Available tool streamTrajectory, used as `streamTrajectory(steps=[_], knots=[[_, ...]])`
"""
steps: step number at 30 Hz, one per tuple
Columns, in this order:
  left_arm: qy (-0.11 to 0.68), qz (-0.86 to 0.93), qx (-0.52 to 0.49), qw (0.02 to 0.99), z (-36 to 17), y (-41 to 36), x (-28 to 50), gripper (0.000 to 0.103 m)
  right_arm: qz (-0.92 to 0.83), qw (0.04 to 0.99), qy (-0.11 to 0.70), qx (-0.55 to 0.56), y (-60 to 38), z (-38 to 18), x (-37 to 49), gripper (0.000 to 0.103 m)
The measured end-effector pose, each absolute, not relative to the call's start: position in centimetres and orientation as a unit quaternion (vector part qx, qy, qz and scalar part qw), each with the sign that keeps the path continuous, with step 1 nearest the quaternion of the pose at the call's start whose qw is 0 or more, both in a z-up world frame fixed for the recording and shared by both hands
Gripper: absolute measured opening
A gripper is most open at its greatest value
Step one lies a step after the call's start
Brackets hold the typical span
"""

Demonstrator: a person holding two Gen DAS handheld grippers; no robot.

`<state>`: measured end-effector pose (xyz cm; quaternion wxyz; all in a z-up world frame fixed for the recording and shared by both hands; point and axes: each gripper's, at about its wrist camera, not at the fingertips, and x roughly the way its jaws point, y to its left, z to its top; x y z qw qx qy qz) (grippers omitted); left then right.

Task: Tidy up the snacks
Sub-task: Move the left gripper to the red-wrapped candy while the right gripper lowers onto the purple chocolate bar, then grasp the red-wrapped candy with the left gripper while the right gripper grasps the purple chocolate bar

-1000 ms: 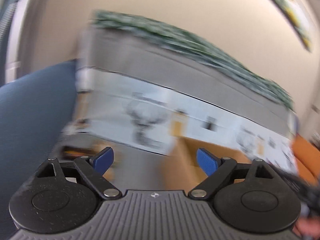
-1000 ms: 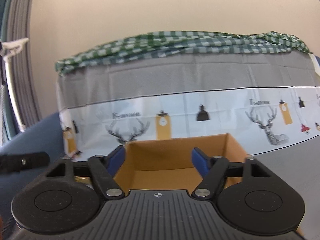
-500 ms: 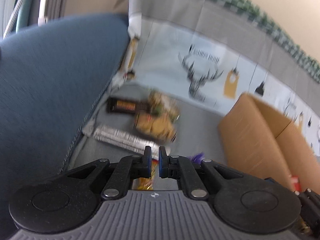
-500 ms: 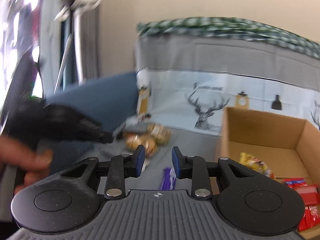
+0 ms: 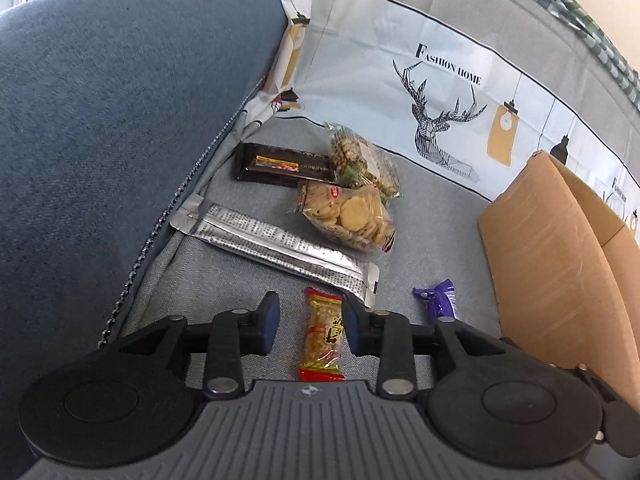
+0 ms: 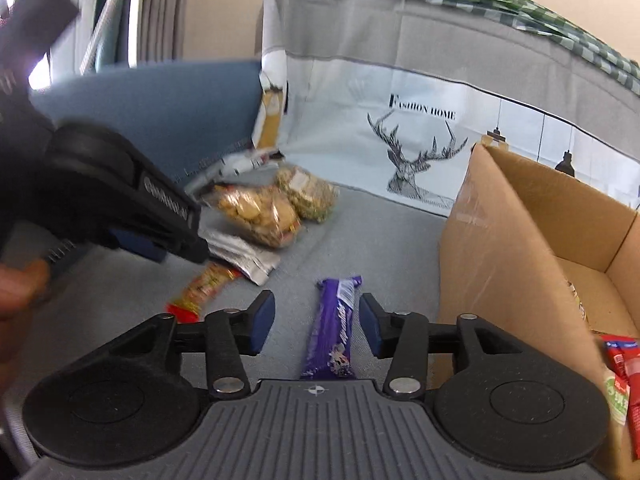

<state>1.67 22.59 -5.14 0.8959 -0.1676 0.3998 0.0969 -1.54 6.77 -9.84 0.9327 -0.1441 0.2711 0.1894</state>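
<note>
left wrist view: left hand-held gripper (image 5: pixel 307 326) released, jaws apart on either side of a small peanut bar (image 5: pixel 323 340) in a clear wrapper with red ends, lying lengthwise on the grey sofa seat (image 5: pixel 432 216). not yet touched, as far as can be told. beyond it, a long silver packet (image 5: pixel 276 250), a clear bag of round crackers (image 5: pixel 348 216), a second bag of small snacks (image 5: pixel 356 160) and a dark flat bar (image 5: pixel 280 166), all close together near the blue cushion (image 5: pixel 112 100). a purple bar (image 5: pixel 438 302) just to the right, near the cardboard box (image 5: pixel 560 264).

judged: peanut bar light, fairly stiff inside, wrapper slick and crinkly; best pinched across the middle of its width, not at the flat sealed ends, which would fold and slip.

right wrist view: right hand-held gripper (image 6: pixel 316 324) also released, jaws apart astride the purple bar (image 6: pixel 334 330), which lies along the fingers on the seat beside the open box (image 6: pixel 500 248). red packets (image 6: pixel 624 364) already inside the box at lower right. left hand-held gripper (image 6: pixel 160 244) seen at left, blurred, above the peanut bar (image 6: pixel 204 288).

judged: purple bar light, probably chocolate, so firm but breakable under a hard squeeze; glossy wrapper likely slippery. mid-length hold across the narrow sides looks soundest, with a gentle close.
</note>
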Motion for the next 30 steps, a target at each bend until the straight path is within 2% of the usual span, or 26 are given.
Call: streamTrajectory(steps=[7,10,15,21,22,24,28,29,30], knots=[[0.416,0.083,-0.142,0.894,-5.8,21.5,2.5,0.043,0.161,0.922,0.323,-0.142,7.0,-11.8,0.7,0.047],[0.423,0.080,-0.137,0.892,-6.2,21.2,2.7,0.043,0.169,0.919,0.333,-0.129,6.8,-12.1,0.9,0.030],[0.435,0.077,-0.129,0.888,-6.7,20.8,2.9,0.043,0.181,0.918,0.334,-0.117,6.7,-12.0,0.6,0.023],[0.442,0.081,-0.129,0.884,-7.0,21.1,3.0,0.040,0.203,0.915,0.332,-0.107,6.5,-11.4,-0.1,0.022],[0.441,0.081,-0.133,0.884,-7.0,21.3,2.9,0.038,0.209,0.913,0.334,-0.104,6.4,-11.3,-0.3,0.022],[0.442,0.084,-0.140,0.882,-7.0,21.6,2.7,0.022,0.216,0.911,0.336,-0.105,6.4,-11.2,-0.5,0.022],[0.441,0.087,-0.147,0.881,-6.9,22.1,2.4,0.021,0.228,0.904,0.348,-0.097,6.1,-11.0,-0.8,0.024],[0.442,0.088,-0.147,0.881,-6.8,22.1,2.4,0.021,0.230,0.902,0.353,-0.097,6.1,-11.0,-0.7,0.026],[0.442,0.088,-0.148,0.880,-6.8,22.2,2.4,0.021,0.232,0.900,0.357,-0.099,6.1,-11.1,-0.7,0.033]])
